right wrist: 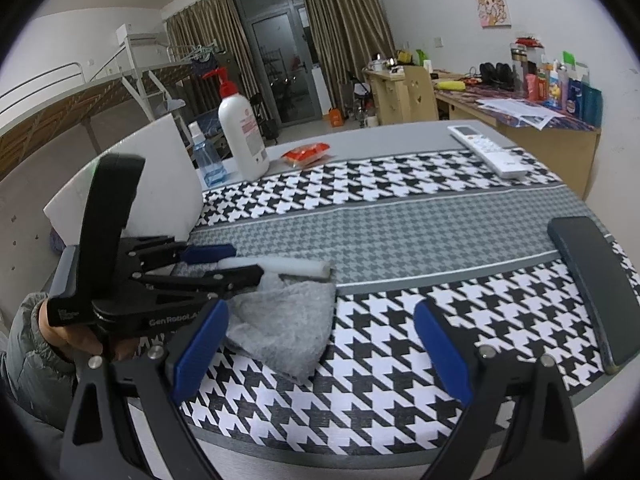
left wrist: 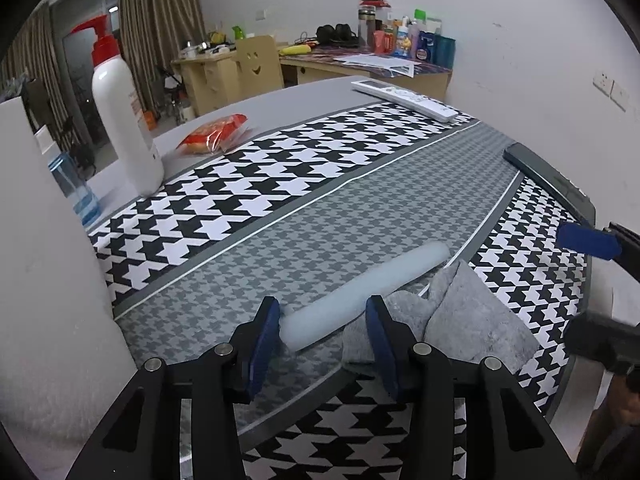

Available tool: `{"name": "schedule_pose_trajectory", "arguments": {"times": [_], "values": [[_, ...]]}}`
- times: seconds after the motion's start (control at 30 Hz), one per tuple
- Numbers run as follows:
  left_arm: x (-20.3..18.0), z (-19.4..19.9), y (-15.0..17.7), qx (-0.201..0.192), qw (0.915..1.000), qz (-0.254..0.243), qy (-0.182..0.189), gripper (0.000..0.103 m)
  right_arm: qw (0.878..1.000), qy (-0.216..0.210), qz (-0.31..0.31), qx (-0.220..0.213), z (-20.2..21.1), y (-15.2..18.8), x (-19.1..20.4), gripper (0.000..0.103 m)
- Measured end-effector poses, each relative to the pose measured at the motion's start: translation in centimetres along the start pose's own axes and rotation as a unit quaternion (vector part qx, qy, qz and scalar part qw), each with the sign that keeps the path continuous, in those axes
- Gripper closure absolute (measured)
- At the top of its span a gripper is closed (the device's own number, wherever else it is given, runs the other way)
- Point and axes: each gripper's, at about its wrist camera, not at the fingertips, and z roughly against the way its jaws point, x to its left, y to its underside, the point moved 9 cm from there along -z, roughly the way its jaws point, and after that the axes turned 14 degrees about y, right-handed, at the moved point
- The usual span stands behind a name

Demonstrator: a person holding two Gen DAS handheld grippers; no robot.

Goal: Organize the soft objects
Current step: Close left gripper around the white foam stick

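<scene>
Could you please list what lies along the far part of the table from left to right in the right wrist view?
Blue spray bottle → white pump bottle → red snack packet → white remote control.

White walls [right wrist: 440, 0], brown curtains [right wrist: 340, 20] flanking a glass door [right wrist: 276, 60] at twelve o'clock, wooden desk [right wrist: 520, 128] at two, bunk bed [right wrist: 80, 92] at ten.

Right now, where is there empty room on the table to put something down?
The grey band between the foam roll and the remote is bare, and so is the checked patch between the grey cloth and the dark pad. It is crowded around the pump bottle.
</scene>
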Motion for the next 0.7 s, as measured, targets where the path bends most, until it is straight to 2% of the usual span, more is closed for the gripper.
{"name": "schedule_pose_trajectory", "arguments": {"times": [0.2, 0.43, 0.5, 0.63, 0.7], "values": [[0.3, -0.1, -0.1, -0.002, 0.9998, 0.016, 0.013, 0.057, 1.000, -0.011, 0.013, 0.019, -0.9, 0.4, 1.3, 0.007], [0.8, 0.4, 0.1, -0.013, 0.9986, 0.042, 0.031, 0.061, 0.999, -0.002, 0.028, 0.038, -2.0, 0.9, 1.9, 0.008], [0.8, 0.5, 0.1, -0.015, 0.9984, 0.045, 0.032, 0.063, 0.998, -0.001, 0.034, 0.047, -2.4, 1.1, 2.1, 0.016], [0.6, 0.8, 0.2, -0.019, 0.9986, 0.041, 0.028, 0.067, 0.997, -0.003, 0.047, 0.063, -3.1, 1.8, 2.7, 0.026], [0.7, 1.0, 0.4, -0.022, 0.9982, 0.047, 0.030, 0.073, 0.996, -0.005, 0.050, 0.067, -3.2, 2.0, 2.8, 0.037]]}}
